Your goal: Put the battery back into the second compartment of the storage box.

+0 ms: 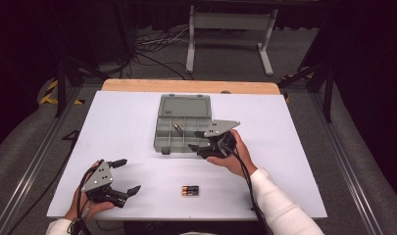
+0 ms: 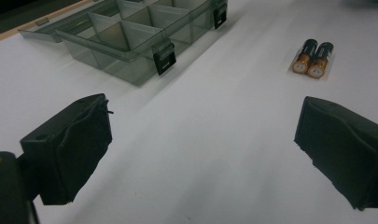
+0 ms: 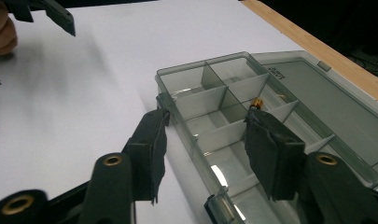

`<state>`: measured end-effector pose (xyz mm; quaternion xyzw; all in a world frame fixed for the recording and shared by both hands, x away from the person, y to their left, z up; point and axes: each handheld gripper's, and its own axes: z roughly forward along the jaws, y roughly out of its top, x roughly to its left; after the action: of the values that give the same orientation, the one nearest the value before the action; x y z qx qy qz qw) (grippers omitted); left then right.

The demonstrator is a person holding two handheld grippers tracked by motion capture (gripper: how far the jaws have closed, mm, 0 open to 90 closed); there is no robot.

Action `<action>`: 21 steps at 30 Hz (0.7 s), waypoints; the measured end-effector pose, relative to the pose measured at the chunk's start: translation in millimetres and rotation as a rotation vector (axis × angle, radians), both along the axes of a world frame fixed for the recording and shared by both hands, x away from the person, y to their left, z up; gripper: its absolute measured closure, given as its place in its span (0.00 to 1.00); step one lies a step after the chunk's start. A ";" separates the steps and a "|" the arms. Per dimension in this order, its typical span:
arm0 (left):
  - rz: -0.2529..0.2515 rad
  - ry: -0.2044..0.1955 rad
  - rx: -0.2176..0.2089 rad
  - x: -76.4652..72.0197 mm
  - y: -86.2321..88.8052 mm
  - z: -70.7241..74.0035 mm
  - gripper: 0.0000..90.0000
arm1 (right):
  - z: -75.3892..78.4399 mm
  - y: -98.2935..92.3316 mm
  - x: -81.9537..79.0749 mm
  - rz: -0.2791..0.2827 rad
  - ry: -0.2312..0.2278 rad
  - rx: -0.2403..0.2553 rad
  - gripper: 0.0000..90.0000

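The right claw (image 1: 200, 140) is held half open and empty at the near right edge of the organizer box (image 1: 182, 124), where one battery (image 1: 177, 127) already lies in a middle compartment. The left claw (image 1: 125, 175), spread wide, is parked well apart. The battery pair (image 1: 190, 191) (shrink-wrapped, near the box front) is judged light, stiff, slick; it is best gripped across its width.

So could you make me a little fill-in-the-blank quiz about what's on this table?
1. The grey compartment box lies with its lid ____.
2. Inside the box lies ____ battery.
3. Near the table's front edge, ____ batteries lie side by side.
4. The left gripper has its jaws ____, with nothing between them.

Missing words: open; one; two; open
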<state>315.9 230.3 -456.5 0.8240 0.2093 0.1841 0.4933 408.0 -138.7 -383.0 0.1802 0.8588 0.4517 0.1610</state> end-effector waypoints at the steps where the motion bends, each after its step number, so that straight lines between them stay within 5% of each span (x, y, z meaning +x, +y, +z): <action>1: 0.000 0.000 0.000 0.1 -0.1 -0.1 0.05 | -0.7 -2.7 -2.8 0.001 -0.001 -0.003 0.51; 15: -0.010 0.002 0.014 0.0 -1.3 -0.6 0.05 | -16.2 -22.5 -29.7 -0.017 -0.032 -0.056 0.23; 21: -0.015 0.003 0.017 -0.3 -2.4 -1.3 0.04 | -26.6 -29.6 -39.9 0.002 0.023 -0.063 0.19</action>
<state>315.6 227.9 -457.8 0.8299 0.2021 0.1811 0.4874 368.1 -168.3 -409.7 0.1794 0.8746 0.4223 0.1565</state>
